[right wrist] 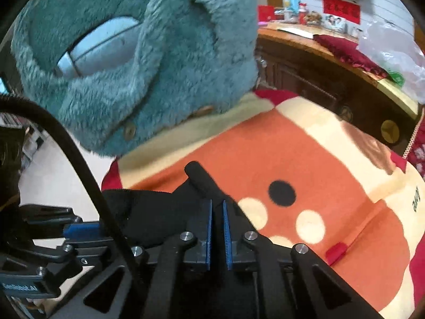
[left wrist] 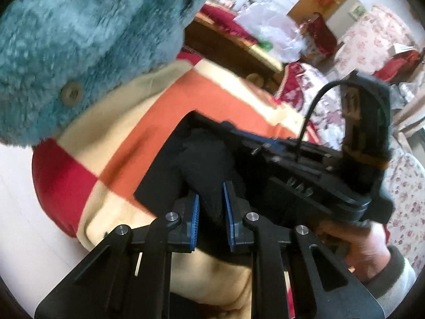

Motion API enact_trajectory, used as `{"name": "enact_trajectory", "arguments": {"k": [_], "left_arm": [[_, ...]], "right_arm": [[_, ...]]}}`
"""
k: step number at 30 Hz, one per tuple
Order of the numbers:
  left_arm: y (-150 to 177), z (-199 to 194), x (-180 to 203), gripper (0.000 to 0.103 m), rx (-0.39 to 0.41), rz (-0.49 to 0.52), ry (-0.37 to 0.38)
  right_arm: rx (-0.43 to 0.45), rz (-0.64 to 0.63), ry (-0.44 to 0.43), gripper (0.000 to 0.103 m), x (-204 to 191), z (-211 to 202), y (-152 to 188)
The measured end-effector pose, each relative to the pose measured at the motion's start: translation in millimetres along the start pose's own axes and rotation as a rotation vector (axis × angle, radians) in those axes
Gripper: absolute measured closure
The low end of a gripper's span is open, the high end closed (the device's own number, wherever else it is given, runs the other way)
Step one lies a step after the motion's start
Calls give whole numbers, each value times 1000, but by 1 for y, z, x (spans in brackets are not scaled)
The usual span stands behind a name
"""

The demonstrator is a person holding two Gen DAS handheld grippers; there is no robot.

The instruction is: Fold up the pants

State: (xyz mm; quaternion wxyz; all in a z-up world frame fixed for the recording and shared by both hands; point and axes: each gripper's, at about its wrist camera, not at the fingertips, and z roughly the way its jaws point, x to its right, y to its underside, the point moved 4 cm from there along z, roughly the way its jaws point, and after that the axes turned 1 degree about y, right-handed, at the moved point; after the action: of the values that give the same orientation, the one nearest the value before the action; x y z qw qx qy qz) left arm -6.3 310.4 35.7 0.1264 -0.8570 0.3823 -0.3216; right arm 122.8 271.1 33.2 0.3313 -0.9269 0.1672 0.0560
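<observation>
The black pants (left wrist: 164, 175) lie bunched on an orange, cream and red blanket (left wrist: 127, 122). My left gripper (left wrist: 211, 207) has its blue pads (left wrist: 195, 212) closed on a thick fold of the black cloth. In the right wrist view, the right gripper (right wrist: 217, 226) pinches a thin ridge of the pants (right wrist: 148, 207), its pads almost touching. Both grippers hold the same garment close together. The right tool's body (left wrist: 305, 172) crosses the left wrist view, held by a hand (left wrist: 366, 247). The left tool (right wrist: 79, 228) shows at the lower left of the right wrist view.
A fluffy teal jacket (left wrist: 79, 40) (right wrist: 159, 53) fills the upper left, lying partly over the blanket (right wrist: 318, 159). A dark wooden cabinet (right wrist: 305, 61) with a clear plastic bag (right wrist: 393, 53) stands behind. Pale floor (left wrist: 16, 199) lies past the blanket's left edge. Floral bedding (left wrist: 372, 40) is at the right.
</observation>
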Motion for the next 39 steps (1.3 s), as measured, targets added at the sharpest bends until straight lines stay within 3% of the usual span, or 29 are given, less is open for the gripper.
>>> {"name": "enact_trajectory", "arguments": {"k": [5,8,12,21,34,39], "left_arm": [[18,23,-27,87,-63,-88,-36],[19,19,-28,83,-55,-95,-35],[17,8,-23,75,-36,-56,-97],[19,-13,0,75,16,13,-121],[46,-1,85,75,-56,161,-3],[58,6,115,75,-90,212,31]], "right_arm": [[-14,45,7,96,-4,22,11],[-9,105,-5,93,0,23,15],[16,110,-1,82,-1,-3,16],[88,253,49,80,22,-62,63],[152,339,291,68,41,-154,133],[155,396,327,67,52,-179,158]]}}
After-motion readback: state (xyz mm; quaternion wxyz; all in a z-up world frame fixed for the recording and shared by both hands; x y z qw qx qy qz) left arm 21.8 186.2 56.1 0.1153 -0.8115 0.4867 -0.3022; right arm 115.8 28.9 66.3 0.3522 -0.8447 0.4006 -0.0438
